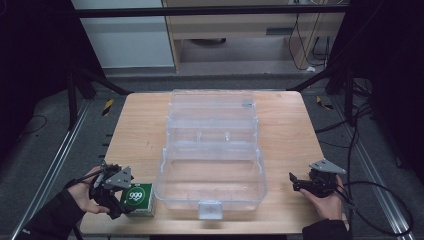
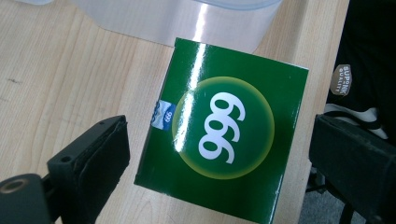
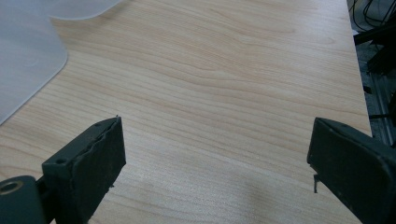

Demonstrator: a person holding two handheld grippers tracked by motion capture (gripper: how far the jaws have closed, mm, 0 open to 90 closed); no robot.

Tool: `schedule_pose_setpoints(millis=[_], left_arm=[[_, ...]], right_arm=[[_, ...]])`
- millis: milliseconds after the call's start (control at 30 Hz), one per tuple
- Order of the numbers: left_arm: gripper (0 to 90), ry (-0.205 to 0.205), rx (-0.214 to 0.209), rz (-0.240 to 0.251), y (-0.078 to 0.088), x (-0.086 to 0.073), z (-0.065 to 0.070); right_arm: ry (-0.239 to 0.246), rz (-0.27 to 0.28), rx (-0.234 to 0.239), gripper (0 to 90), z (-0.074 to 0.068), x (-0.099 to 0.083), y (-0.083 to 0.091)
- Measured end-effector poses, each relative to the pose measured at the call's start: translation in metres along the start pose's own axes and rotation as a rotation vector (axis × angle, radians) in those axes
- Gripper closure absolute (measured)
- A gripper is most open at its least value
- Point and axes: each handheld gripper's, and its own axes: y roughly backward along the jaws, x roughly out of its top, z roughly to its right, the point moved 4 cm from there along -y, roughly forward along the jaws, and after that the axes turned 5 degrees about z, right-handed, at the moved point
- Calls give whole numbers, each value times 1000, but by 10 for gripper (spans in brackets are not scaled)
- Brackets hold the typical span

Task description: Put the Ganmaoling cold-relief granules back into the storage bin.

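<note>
At the near edge of the wooden table [image 1: 140, 125], the left claw [image 1: 116, 196] hangs over a green box [image 1: 138, 199] marked "999" in white on a yellow-green disc. In the left gripper view its jaws stand wide apart on either side of the box [image 2: 224, 140], gripping nothing; whether either pad touches the carton is hard to tell. The box lies flat, just left of the clear plastic case [image 1: 212, 150], whose open lid stretches away toward the far edge. Right of the case, well apart from it, the right claw [image 1: 300, 184] sits low over bare wood, its jaws spread wide and empty. The right gripper view shows the case's rounded corner [image 3: 28, 51] beyond the claw.
</note>
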Motion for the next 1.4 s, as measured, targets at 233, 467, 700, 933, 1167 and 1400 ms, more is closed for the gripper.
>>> schedule_pose_setpoints(millis=[233, 467, 700, 933, 1167, 1400], left_arm=[[37, -12, -24, -17, -9, 1, 1], [35, -28, -34, -44, -18, 0, 0], [37, -32, -50, -76, -28, -2, -3], [54, -37, -71, -100, -34, -3, -4], [76, -42, -84, -114, -36, -3, -4], [130, -35, -89, -109, -34, -3, -5]], right_arm=[[2, -7, 3, 44, 0, -1, -1], [4, -13, 5, 42, -1, -1, -2], [16, -21, 11, 41, -2, -2, -3], [19, -27, 16, 41, -2, -3, -4], [21, -35, 22, 43, -4, -4, -4], [25, -38, 24, 45, -4, -4, -5]])
